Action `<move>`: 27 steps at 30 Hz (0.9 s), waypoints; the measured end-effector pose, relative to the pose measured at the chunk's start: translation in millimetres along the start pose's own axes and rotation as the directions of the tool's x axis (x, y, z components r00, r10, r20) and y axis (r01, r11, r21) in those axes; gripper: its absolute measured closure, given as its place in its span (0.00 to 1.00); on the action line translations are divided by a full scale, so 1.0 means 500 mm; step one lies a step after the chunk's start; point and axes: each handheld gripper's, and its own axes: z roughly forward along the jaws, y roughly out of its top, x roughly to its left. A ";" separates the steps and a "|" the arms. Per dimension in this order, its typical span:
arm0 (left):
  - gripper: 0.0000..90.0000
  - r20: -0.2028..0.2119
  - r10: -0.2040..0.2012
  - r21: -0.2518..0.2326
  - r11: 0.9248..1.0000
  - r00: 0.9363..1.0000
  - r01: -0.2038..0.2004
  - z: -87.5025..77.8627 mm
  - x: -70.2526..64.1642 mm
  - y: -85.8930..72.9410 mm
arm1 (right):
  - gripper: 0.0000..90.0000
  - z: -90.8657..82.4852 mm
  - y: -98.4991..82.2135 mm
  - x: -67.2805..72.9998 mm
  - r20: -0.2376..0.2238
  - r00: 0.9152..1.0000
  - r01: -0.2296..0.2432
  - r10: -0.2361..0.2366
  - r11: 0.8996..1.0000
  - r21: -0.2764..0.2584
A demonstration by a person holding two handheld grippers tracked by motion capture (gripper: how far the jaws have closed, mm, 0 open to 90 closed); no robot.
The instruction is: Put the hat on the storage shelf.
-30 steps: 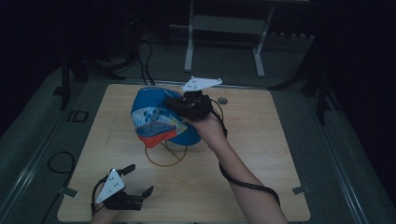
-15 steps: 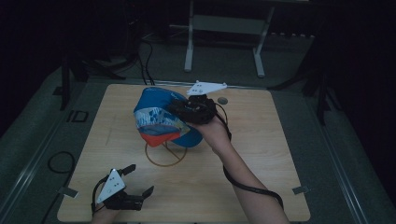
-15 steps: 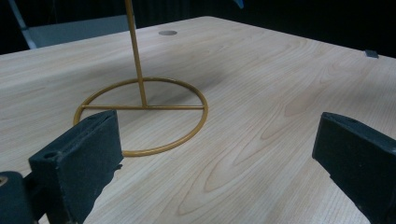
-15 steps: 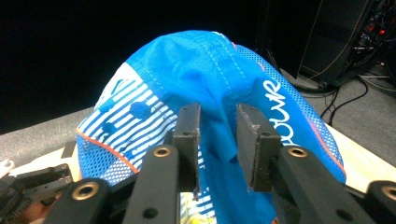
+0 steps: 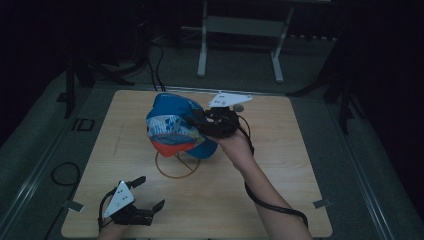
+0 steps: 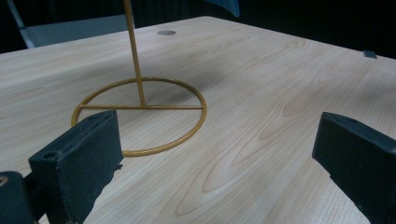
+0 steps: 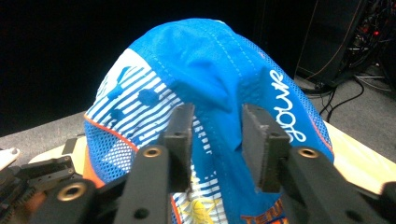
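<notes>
A blue mesh cap (image 5: pixel 172 127) with white stripes and an orange edge sits on top of a thin gold wire stand (image 5: pixel 175 167) in the middle of the table. My right gripper (image 5: pixel 197 122) reaches in from the right at the cap's side. In the right gripper view its jaws have just been opening: my right gripper (image 7: pixel 215 126) has cap (image 7: pixel 210 70) fabric lying loose between the parted pads. My left gripper (image 5: pixel 150 192) rests open at the table's front left. In the left gripper view my left gripper (image 6: pixel 219 140) is empty and faces the stand's ring base (image 6: pixel 140 112).
A small grey disc (image 5: pixel 239 107) is set in the tabletop behind the right gripper. A bit of tape (image 5: pixel 321 203) marks the front right corner. A metal frame (image 5: pixel 240 25) and floor cables (image 5: pixel 155 60) lie beyond the far edge.
The right gripper's jaws have spread apart at the cap, and the hand has dropped a little toward the near side. The cap stays on the stand. The left gripper has not moved.
</notes>
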 end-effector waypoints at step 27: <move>0.02 0.006 -0.002 0.003 1.000 1.000 0.002 0.006 -0.003 -0.002 | 0.22 -0.055 -0.107 0.001 -0.053 0.998 -0.017 0.017 1.000 -0.001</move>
